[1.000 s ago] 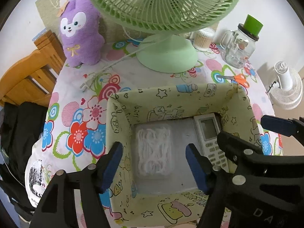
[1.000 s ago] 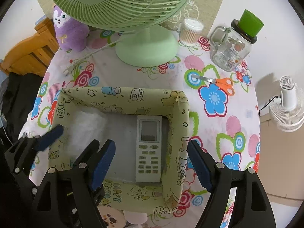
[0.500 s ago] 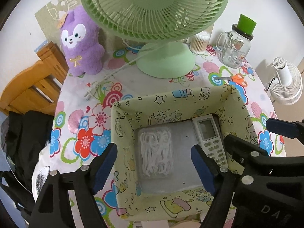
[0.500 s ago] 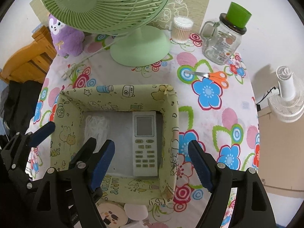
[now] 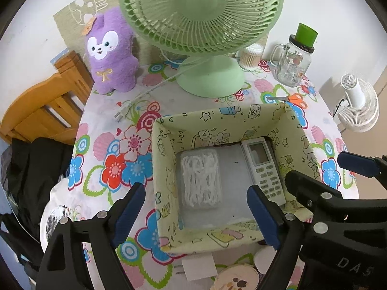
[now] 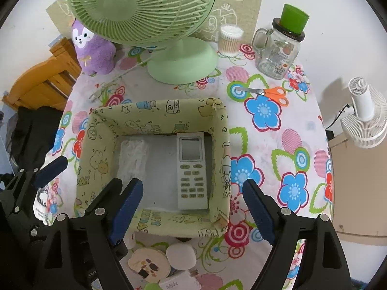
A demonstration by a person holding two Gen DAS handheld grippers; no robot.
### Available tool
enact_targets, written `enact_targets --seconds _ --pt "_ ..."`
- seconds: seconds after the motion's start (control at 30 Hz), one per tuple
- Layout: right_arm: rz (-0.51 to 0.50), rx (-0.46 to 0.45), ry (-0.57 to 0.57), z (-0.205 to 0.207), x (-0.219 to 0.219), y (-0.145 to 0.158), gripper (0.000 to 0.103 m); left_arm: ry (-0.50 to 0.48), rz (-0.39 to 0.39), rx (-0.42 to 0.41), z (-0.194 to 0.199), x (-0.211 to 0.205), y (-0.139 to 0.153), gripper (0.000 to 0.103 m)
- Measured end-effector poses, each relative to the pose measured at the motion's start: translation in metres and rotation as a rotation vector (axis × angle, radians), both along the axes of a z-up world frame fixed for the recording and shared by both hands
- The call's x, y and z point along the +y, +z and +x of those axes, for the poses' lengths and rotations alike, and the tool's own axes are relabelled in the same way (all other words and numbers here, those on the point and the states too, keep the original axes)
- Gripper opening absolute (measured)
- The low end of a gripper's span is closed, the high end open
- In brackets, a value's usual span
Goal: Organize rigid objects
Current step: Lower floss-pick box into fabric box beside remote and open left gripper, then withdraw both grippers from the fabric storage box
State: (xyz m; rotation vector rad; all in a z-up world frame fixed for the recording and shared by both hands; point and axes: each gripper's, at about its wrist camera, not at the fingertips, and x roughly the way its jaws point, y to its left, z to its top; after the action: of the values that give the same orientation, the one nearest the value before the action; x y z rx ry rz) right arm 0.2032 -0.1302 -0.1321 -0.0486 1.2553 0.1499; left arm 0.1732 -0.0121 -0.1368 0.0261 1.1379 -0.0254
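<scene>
A green cartoon-print fabric box (image 5: 167,145) (image 6: 96,145) stands on the flowered table. In it lie a white remote control (image 5: 262,166) (image 6: 192,169) on the right and a clear pack of white strands (image 5: 200,178) (image 6: 133,159) on the left. My left gripper (image 5: 196,215) is open and empty, above the box's near side. My right gripper (image 6: 193,210) is open and empty, above the box's near right part. Near the table's front edge lie a round printed disc (image 6: 147,263), a white oval case (image 6: 181,256) and a white charger (image 6: 179,282).
A green desk fan (image 5: 205,24) stands behind the box, with a purple plush (image 5: 108,53) to its left. A glass jar with a green lid (image 6: 280,48), a cotton swab tub (image 6: 229,39) and orange scissors (image 6: 268,93) are at the back right. A wooden chair (image 5: 41,111) stands left.
Both grippers have pulled back and up from the box, so more of the table and its front edge shows. Both stay open and empty.
</scene>
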Motion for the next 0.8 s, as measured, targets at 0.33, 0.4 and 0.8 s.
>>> enact_targets --seconds 0.33,0.4,0.8 --pt "0.011 -0.052 -0.004 -0.021 -0.002 0.022 0.087 -0.005 -0.022 -0.033 -0.021 0.002 0.019 0.087" --pt "0.011 -0.064 -0.002 -0.026 -0.002 0.026 0.087 -0.007 -0.031 -0.035 -0.025 0.002 0.022 0.088" --pt "0.055 -0.159 0.043 -0.062 0.003 0.049 0.087 -0.009 -0.050 -0.037 -0.052 0.009 0.032 0.088"
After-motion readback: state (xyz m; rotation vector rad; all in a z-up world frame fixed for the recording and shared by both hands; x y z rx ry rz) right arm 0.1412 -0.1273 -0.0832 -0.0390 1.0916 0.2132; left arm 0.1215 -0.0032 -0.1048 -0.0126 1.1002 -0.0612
